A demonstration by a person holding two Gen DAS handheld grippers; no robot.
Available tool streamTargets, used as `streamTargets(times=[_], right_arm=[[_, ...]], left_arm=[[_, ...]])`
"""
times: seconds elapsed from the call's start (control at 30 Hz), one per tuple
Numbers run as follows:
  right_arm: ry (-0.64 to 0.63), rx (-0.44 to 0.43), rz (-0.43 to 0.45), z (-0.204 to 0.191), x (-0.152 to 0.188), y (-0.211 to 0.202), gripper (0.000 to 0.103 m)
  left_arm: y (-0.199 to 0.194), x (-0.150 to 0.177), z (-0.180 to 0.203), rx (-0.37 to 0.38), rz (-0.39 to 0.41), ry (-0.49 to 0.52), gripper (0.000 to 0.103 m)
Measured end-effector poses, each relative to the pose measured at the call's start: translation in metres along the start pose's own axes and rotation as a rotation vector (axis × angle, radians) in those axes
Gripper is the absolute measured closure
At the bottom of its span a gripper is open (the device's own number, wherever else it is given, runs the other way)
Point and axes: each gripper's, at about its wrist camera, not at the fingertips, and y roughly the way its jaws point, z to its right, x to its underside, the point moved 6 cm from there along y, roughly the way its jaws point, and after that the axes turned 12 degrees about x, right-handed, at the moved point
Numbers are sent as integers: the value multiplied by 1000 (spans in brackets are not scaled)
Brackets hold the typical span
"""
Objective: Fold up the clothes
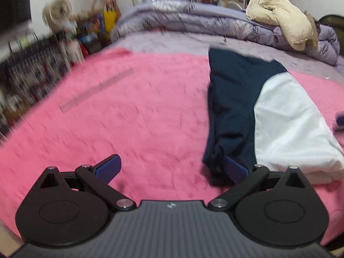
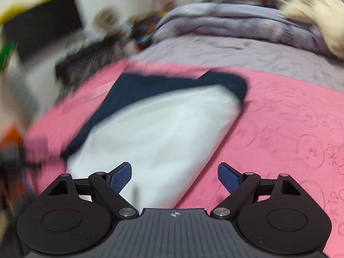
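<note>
A navy and white garment (image 1: 258,116) lies folded into a long strip on the pink blanket (image 1: 129,118). In the left wrist view it sits to the right, and my left gripper (image 1: 172,167) stands open with its right finger (image 1: 235,169) against the garment's navy near corner. Nothing is between the fingers. In the right wrist view the same garment (image 2: 154,124) stretches away ahead, white part nearest. My right gripper (image 2: 174,176) is open just above its near end, holding nothing. This view is blurred by motion.
A grey rumpled duvet (image 1: 193,21) lies across the far end of the bed with a cream puffer jacket (image 1: 281,19) on it. A cluttered shelf with a small fan (image 1: 58,13) runs along the left side. A pale strip (image 1: 96,90) lies on the blanket.
</note>
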Motion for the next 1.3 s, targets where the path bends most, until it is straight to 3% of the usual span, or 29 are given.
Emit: streamTargets(times=[0.07, 0.23, 0.3, 0.4, 0.5, 0.63, 0.7, 0.87, 0.93, 0.97, 1.0, 1.03, 1.13, 1.2, 1.3], right_arm=[[-67, 48, -27, -19, 19, 2, 15], [93, 18, -65, -17, 34, 3, 15], [83, 24, -62, -19, 36, -1, 15], [77, 24, -73, -17, 38, 1, 14], [83, 12, -78, -13, 39, 7, 13], [73, -16, -74, -12, 36, 2, 12], [73, -36, -10, -6, 21, -10, 14], [48, -108, 183, -5, -36, -21, 16], [-22, -104, 181, -25, -41, -6, 23], [-52, -102, 169, -36, -40, 3, 35], [-72, -111, 150, -46, -33, 14, 40], [-92, -120, 131, -57, -25, 25, 45], [-163, -71, 157, -80, 2, 45, 33], [-224, -6, 216, -92, 16, 44, 30], [-150, 18, 256, -95, 25, 41, 27]], left_arm=[[-10, -9, 2, -14, 29, 5, 1], [-20, -44, 50, 147, 143, 60, 0], [-5, -46, 75, 167, 133, 123, 0], [31, -31, 90, 78, 26, 190, 0], [58, -6, 72, -32, -85, 211, 0], [48, 15, 15, 44, -83, -11, 0], [38, 21, -3, 58, -90, -82, 0], [21, 17, -11, 41, -64, -64, 0], [9, 8, -13, 12, -40, -57, 0], [3, -3, -14, -1, -3, -57, 0], [-4, -14, -15, -15, 36, -56, 1], [-11, -28, -15, -1, 77, -62, 1], [-19, -69, 2, 140, 148, -63, 1], [-6, -88, 30, 196, 140, -6, 1], [31, -100, 76, 267, 85, 54, 1]])
